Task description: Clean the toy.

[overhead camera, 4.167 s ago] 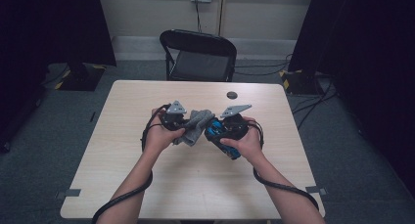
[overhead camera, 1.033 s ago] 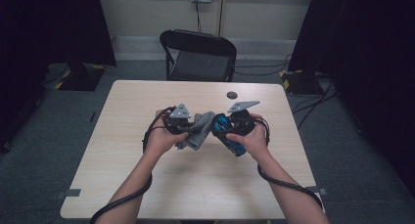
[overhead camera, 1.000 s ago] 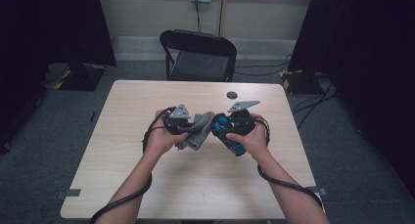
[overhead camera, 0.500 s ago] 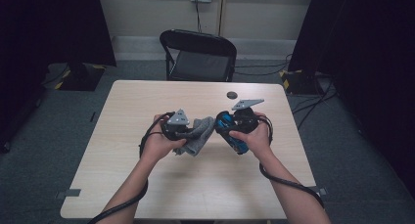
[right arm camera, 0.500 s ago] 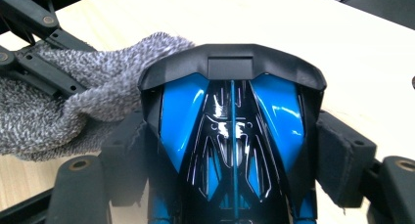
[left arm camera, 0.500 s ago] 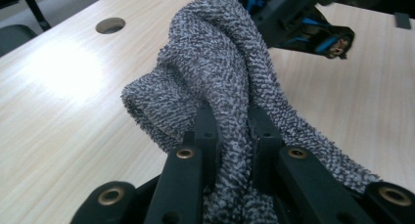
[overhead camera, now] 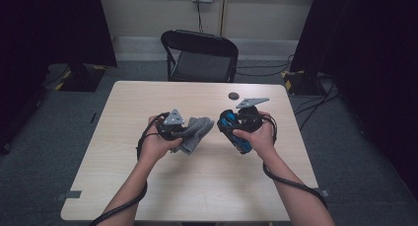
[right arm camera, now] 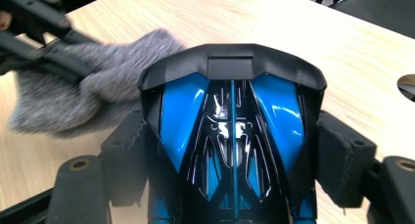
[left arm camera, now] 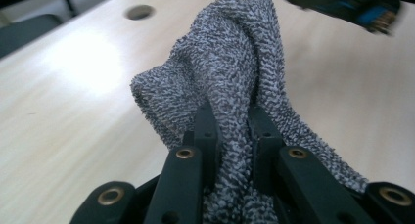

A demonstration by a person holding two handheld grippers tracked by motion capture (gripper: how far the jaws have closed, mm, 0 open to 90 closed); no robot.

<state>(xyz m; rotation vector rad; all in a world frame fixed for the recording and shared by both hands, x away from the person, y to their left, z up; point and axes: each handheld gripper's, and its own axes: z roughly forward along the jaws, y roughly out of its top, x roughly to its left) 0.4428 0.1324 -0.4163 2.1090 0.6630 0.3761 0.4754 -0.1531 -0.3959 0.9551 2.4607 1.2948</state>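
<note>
A grey terry cloth (overhead camera: 196,132) hangs bunched from my left gripper (overhead camera: 185,130), which is shut on it just above the table. In the left gripper view the black jaws pinch a fold of the cloth (left arm camera: 235,72) at my left gripper (left arm camera: 230,121). My right gripper (overhead camera: 229,127) is shut on a blue and black toy car (overhead camera: 231,132), held facing the cloth with a narrow gap between them. In the right gripper view the car (right arm camera: 230,111) sits between the pads of my right gripper (right arm camera: 237,153), with the cloth (right arm camera: 88,82) just beyond its front.
The light wooden table (overhead camera: 207,186) carries a small dark round disc (overhead camera: 233,95) near its far edge. A black folding chair (overhead camera: 199,53) stands behind the table. Dark curtains and floor cables flank both sides.
Both hands have shifted slightly toward the person. The cloth and the car, close together a second ago, now stand a little apart. Both grips are unchanged.
</note>
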